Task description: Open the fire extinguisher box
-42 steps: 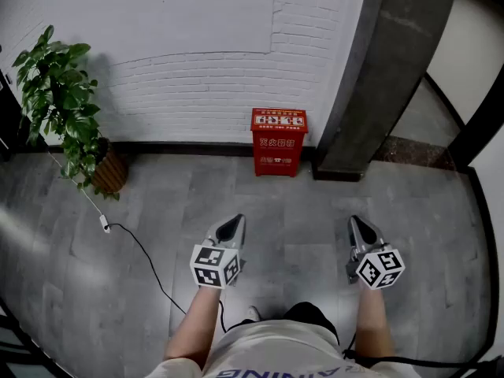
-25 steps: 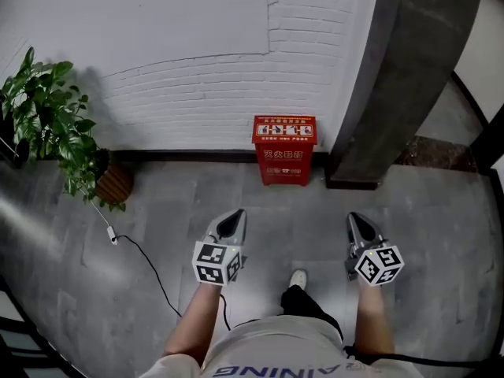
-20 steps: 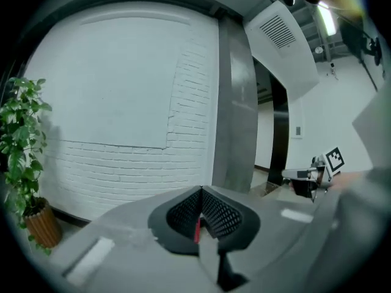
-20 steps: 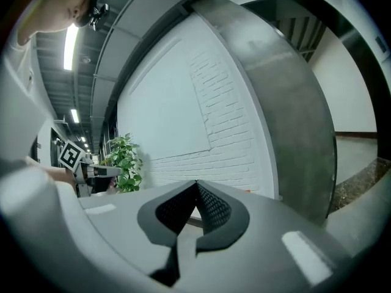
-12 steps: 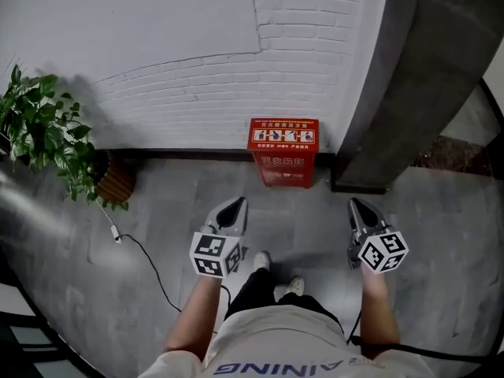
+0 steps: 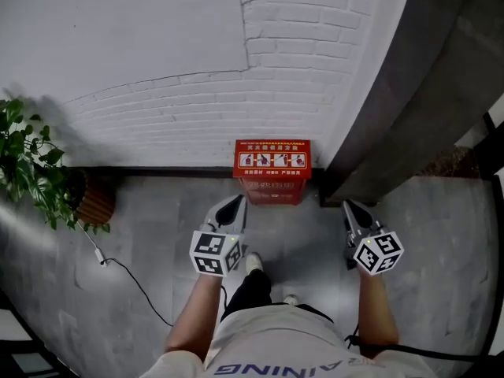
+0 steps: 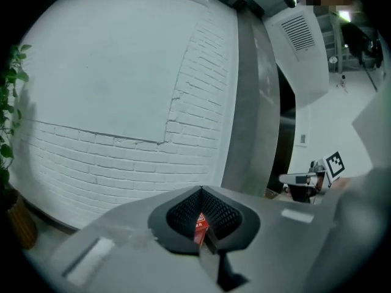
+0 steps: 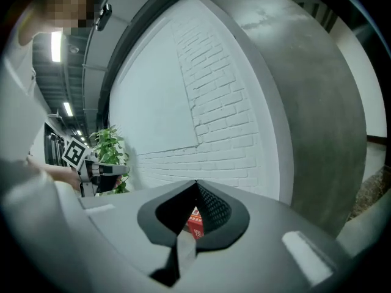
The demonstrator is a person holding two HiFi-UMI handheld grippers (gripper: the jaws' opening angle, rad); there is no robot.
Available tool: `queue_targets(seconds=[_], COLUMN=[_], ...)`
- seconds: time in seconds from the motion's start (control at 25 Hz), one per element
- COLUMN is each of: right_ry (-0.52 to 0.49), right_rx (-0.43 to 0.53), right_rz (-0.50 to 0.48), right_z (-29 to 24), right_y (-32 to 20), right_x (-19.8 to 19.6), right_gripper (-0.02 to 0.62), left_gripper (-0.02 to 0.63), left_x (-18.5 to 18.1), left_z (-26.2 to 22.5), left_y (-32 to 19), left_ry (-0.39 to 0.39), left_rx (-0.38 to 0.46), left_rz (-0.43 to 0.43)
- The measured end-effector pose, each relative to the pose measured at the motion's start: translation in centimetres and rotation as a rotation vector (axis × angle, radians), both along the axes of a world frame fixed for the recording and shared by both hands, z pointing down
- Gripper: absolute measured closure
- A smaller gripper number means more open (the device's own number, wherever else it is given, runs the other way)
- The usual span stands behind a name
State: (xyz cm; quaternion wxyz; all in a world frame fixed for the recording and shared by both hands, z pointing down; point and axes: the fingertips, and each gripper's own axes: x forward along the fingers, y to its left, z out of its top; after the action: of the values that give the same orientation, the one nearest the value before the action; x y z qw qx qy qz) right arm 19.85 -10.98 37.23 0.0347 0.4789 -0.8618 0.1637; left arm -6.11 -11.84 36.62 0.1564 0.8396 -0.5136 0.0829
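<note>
A red fire extinguisher box stands on the floor against the white brick wall, its lid down. My left gripper hovers just in front of the box's left corner, jaws together and empty. My right gripper hangs to the right of the box, near the grey pillar, also shut and empty. In the left gripper view a sliver of the red box shows through the jaw notch of the left gripper. In the right gripper view the box peeks through the notch of the right gripper.
A broad grey pillar rises right of the box. A potted plant stands at the far left, with a black cable trailing over the grey tiled floor. The person's leg and shoe are between the grippers.
The person has stepped forward: the box and wall have come nearer, and both grippers now sit close to the box. The plant has slid toward the left edge.
</note>
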Motion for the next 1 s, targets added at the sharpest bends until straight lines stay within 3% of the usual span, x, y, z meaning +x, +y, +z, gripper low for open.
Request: queue_targets(seconds=[0.24,0.4,0.52,0.68,1.0], right_ry=[0.079,0.111,0.120,0.076,0.094], right_rx=[0.021,-0.013,-0.044,-0.096,-0.103], right_rz=[0.033,0.020,0.023,0.061,0.039], right_z=[2.1,6.7,11.4,19.0,30.8], right_y=[-7.7,-10.6,-12.5,-14.3,-17.2], right_x=[-1.9,-2.3,-2.1,-1.1,0.5], right_gripper=[0.591,0.591,0.591,0.591,0.591], left_gripper=[0.603,0.602,0.603,0.603,0.603], left_x=[-2.0,-2.5,-2.3,-1.3,0.8], left_z=[4.1,9.4,14.2,20.7,30.1], left_y=[-8.3,-11.1,-12.4,-13.4,-14.3], left_ry=[-0.013,0.012,-0.011,-0.124,-0.111], left_rx=[-0.049,-0.115,-0.141,-0.093,-0.075], left_rz=[0.048,0.031,0.019,0.033,0.031])
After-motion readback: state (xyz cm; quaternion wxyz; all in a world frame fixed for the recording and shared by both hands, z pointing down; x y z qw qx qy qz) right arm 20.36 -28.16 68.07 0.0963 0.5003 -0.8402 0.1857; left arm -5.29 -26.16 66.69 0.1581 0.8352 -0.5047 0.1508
